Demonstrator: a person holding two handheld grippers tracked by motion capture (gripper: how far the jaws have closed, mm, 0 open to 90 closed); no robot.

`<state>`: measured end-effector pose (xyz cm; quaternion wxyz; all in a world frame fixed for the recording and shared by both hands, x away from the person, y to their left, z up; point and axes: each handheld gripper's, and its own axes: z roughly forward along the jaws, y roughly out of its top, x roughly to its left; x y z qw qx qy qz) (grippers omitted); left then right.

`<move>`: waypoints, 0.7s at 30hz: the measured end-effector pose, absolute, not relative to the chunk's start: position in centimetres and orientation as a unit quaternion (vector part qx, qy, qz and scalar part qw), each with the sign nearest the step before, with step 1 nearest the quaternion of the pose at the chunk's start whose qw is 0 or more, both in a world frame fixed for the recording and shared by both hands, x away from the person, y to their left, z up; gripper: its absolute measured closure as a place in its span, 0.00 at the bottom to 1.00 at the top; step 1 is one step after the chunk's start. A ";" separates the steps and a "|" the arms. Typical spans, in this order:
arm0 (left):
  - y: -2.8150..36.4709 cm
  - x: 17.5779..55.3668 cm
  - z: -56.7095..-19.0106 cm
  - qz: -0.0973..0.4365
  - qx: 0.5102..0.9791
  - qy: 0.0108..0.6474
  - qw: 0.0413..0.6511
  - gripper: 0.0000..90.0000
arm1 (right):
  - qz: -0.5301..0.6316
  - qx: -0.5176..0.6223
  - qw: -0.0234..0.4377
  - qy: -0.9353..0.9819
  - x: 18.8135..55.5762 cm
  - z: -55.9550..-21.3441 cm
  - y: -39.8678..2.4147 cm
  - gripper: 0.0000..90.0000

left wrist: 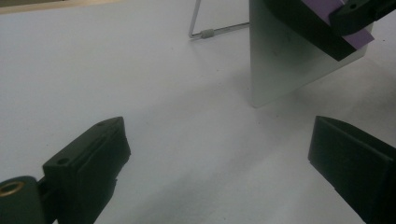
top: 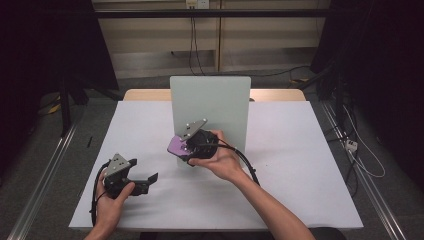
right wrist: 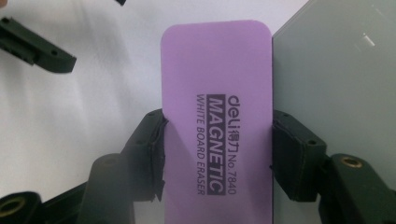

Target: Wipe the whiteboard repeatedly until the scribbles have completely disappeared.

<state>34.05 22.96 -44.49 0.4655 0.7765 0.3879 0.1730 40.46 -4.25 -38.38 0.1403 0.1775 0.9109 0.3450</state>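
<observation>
My left gripper [top: 145, 181] rests low over the white tabletop [top: 300, 165], its jaws spread wide with nothing between them. To its right, my right gripper [top: 186, 150] clamps the purple whiteboard eraser [right wrist: 215, 116] by its long edges, holding it at the lower left edge of the upright grey board [top: 212, 102].

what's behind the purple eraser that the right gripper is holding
Behind the purple eraser, clamped in the right gripper, are the white table and the upright grey board beside its edge. The eraser covers whatever lies directly beneath it.
</observation>
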 end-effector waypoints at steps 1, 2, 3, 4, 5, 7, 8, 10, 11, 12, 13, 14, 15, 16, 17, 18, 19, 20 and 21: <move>23.0 34.1 -44.5 0.173 0.777 0.387 0.465 0.05 | 0.343 0.177 0.138 0.912 40.4 -38.5 -4.3 0.47; 23.0 34.1 -44.5 0.173 0.776 0.389 0.465 0.05 | 0.339 0.177 0.138 0.914 40.4 -38.5 -4.4 0.47; 23.0 34.1 -44.5 0.174 0.777 0.388 0.465 0.05 | 0.337 0.175 0.138 0.915 40.3 -38.5 -4.5 0.47; 23.0 34.1 -44.5 0.174 0.777 0.388 0.465 0.05 | 0.336 0.177 0.137 0.915 40.3 -38.5 -4.7 0.47; 23.0 34.1 -44.5 0.174 0.777 0.388 0.465 0.05 | 0.336 0.177 0.139 0.914 40.3 -38.4 -4.9 0.47; 23.0 34.1 -44.5 0.174 0.777 0.388 0.465 0.05 | 0.343 0.184 0.143 0.910 40.4 -37.9 -5.4 0.47; 23.0 34.1 -44.5 0.174 0.778 0.387 0.463 0.05 | 0.349 0.188 0.146 0.906 40.4 -37.5 -5.7 0.47; 23.0 34.1 -44.5 0.174 0.778 0.388 0.462 0.05 | 0.360 0.197 0.152 0.899 40.6 -36.8 -6.4 0.47; 23.0 34.1 -44.5 0.174 0.779 0.388 0.461 0.05 | 0.366 0.200 0.156 0.895 40.7 -36.4 -6.8 0.47; 23.0 34.1 -44.5 0.175 0.780 0.386 0.460 0.05 | 0.371 0.205 0.159 0.891 40.7 -36.0 -7.1 0.46; 22.9 34.1 -44.6 0.174 0.780 0.386 0.460 0.05 | 0.377 0.209 0.164 0.887 40.8 -35.6 -7.4 0.46; 22.9 34.1 -44.6 0.174 0.781 0.385 0.460 0.05 | 0.382 0.213 0.169 0.884 40.8 -35.2 -7.7 0.47; 22.9 34.1 -44.6 0.174 0.781 0.385 0.460 0.05 | 0.386 0.217 0.172 0.880 40.9 -34.9 -8.0 0.46; 22.9 34.1 -44.6 0.174 0.779 0.386 0.462 0.05 | 0.388 0.217 0.173 0.879 40.9 -34.8 -8.2 0.47; 22.9 34.1 -44.6 0.173 0.780 0.386 0.461 0.05 | 0.390 0.219 0.173 0.877 40.9 -34.8 -8.3 0.47; 22.9 34.1 -44.5 0.173 0.781 0.386 0.460 0.05 | 0.389 0.219 0.173 0.878 40.9 -34.9 -8.3 0.47; 22.9 34.1 -44.5 0.174 0.781 0.385 0.460 0.05 | 0.388 0.218 0.173 0.878 40.8 -35.1 -8.3 0.47; 22.9 34.1 -44.5 0.174 0.781 0.386 0.460 0.05 | 0.386 0.217 0.171 0.880 40.7 -35.4 -8.3 0.47; 22.9 34.1 -44.5 0.175 0.780 0.387 0.460 0.05 | 0.382 0.215 0.168 0.883 40.6 -35.7 -8.2 0.47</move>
